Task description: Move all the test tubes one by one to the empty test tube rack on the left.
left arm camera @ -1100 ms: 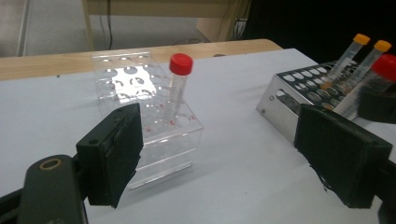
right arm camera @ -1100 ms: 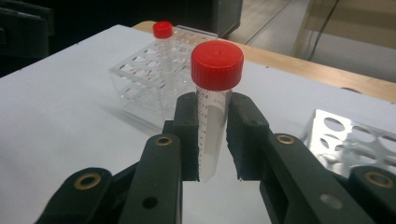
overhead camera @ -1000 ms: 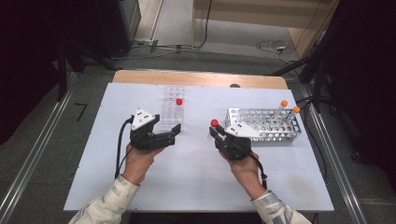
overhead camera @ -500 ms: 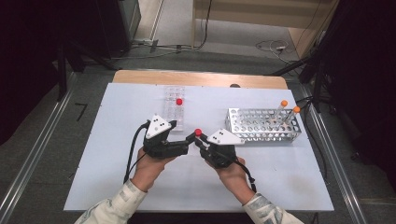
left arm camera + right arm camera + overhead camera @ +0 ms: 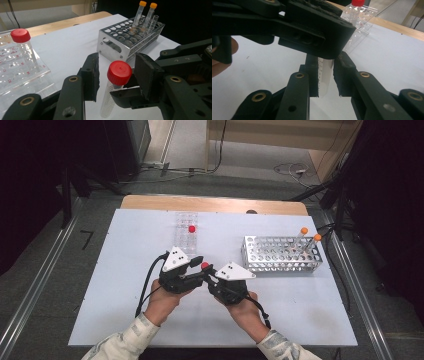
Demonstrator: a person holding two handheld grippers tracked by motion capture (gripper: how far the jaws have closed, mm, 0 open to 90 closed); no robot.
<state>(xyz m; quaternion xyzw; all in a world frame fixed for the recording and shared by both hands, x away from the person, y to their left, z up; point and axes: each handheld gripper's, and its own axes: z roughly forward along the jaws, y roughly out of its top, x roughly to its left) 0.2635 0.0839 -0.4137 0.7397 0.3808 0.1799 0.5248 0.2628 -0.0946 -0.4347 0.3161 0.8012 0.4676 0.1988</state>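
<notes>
Red-capped tube (image 5: 115,86) sits upright between the two grippers over the middle of the white table (image 5: 125,260), and I hold it there because this looks to me like a handover from one hand to the other. My right gripper (image 5: 209,275) is clenched on the clear lower body of the tube; in the right gripper view its pads press both sides of the graduated wall, which is why the tube stays vertical and off the table. Gripping low leaves the cap end free, and that is where my left gripper (image 5: 199,268) comes in. In the left gripper view its jaws stand released, one on each side of the red cap, close but not touching it, so nothing is pinched there yet.

I judge the next step to be closing the left jaws on the upper part of the tube, just under the cap, before the right lets go; releasing first would drop it.

Metal rack (image 5: 281,254) stands to the right, well apart, with two orange-capped tubes (image 5: 309,240) leaning in its far end and many holes open. Clear plastic rack (image 5: 185,232) lies beyond the grippers with another red-capped tube (image 5: 191,228) standing in it. Given that the tube is passing toward the left hand, the clear rack seems the likely goal, though I cannot be sure.
</notes>
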